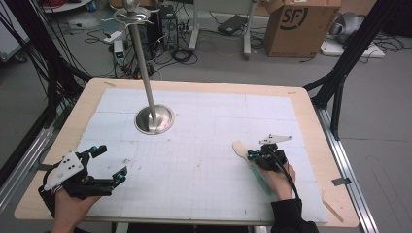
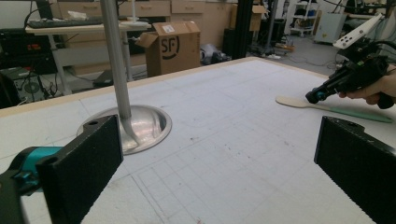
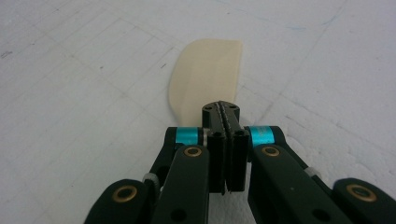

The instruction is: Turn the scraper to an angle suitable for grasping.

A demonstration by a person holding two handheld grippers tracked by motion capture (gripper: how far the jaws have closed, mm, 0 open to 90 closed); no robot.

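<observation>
The spatula [image 1: 248, 162] lies flat on the tabletop [image 1: 311, 116] at the right, its cream blade just beyond the right claw [image 3: 226, 114], whose jaws are pressed together above it. The left claw [image 1: 109, 162] gapes wide, well apart. A steel stand [image 1: 154, 119] rises farther back, clear of both.

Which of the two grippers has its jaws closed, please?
The right gripper, over the cream-headed spatula, has its jaws pressed together. The left gripper, near the table's front left corner, stands wide open with nothing between its jaws.
</observation>
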